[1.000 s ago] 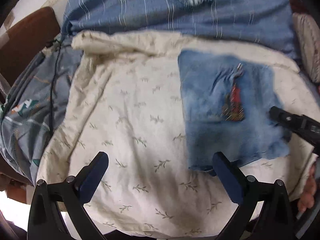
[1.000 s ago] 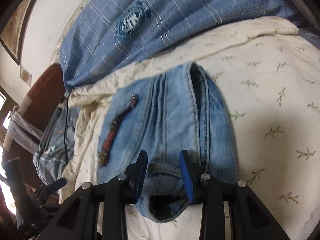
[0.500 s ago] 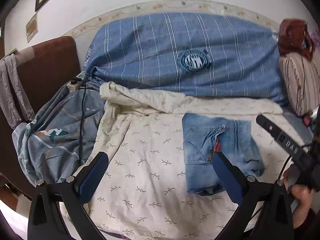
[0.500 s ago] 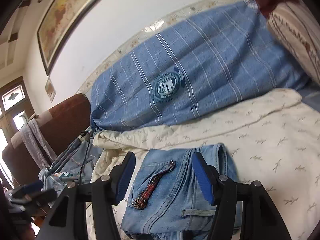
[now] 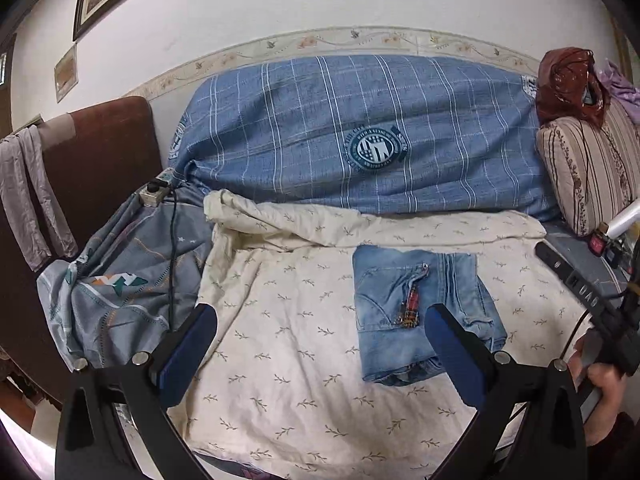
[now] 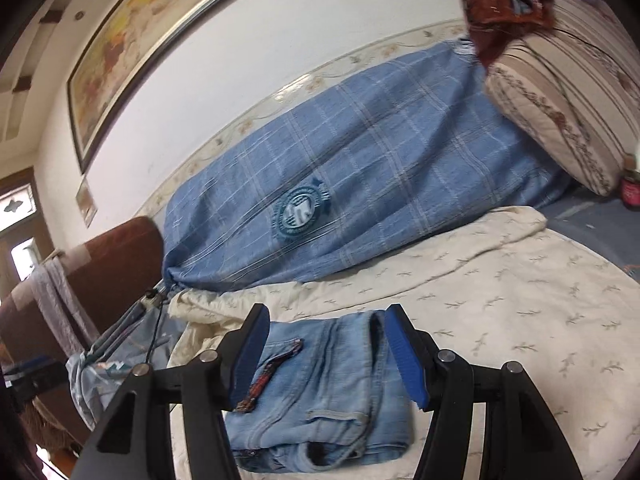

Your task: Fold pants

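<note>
Pants [image 5: 424, 312] folded into a compact denim rectangle, lying flat on the cream leaf-print sheet [image 5: 288, 344], right of centre.

Light-wash blue jeans, several layers stacked, waistband and seams showing at the near edge; a red plaid strap [image 5: 412, 306] with a metal clip lies across the top. Left gripper [image 5: 320, 350] spread wide, holding nothing, clear of the cloth. Right gripper [image 6: 326, 354] also spread, empty, raised over the near end of the pants. Blue checked cover [image 5: 360, 136] behind has a round teal crest [image 5: 374, 148]; its lettering is too small to read.
</note>
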Motion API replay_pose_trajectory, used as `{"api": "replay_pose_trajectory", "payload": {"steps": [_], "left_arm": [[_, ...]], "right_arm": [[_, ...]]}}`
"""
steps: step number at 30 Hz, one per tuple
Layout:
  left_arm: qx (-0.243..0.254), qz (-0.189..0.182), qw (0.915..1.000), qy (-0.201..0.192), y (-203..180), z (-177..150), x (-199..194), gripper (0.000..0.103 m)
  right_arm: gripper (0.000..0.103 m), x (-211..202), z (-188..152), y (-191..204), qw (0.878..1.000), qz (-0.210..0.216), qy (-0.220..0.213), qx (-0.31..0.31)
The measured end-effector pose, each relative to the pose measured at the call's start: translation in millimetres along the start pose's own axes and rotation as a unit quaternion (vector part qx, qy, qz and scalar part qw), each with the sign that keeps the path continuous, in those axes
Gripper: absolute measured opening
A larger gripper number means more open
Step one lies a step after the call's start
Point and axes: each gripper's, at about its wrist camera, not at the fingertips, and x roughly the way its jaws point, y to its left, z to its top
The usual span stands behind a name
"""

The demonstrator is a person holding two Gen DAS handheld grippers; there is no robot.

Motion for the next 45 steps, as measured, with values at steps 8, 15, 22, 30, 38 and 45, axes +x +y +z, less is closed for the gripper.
{"api": "replay_pose_trajectory", "payload": {"steps": [8,15,22,30,38,45], "left_arm": [[0.001,0.001,0.9992,0.039,-6,-2,38,0.103],[0.041,0.002,0.9985,0.036,-4,-5,81,0.103],[0.024,-0.019,0.9992,0.026,-5,-10,126,0.103],[-0.008,-0.030,0.9991,0.028,-5,-8,155,0.103],[-0.028,-0.056,0.9973,0.038,3,-9,164,0.103],[-0.037,-0.056,0.9966,0.048,10,-10,172,0.103]], "right_arm": [[0.063,-17,11,-25,1.000,-0.024,-0.006,0.000],[0.068,-13,11,-51,0.999,-0.026,0.027,0.037],[0.068,9,-5,-36,0.995,-0.016,0.096,-0.019],[0.069,31,-14,-38,0.992,0.008,0.123,0.026],[0.069,57,-22,-18,0.991,0.007,0.135,0.011],[0.069,69,-27,-2,0.990,0.008,0.140,-0.004]]}}
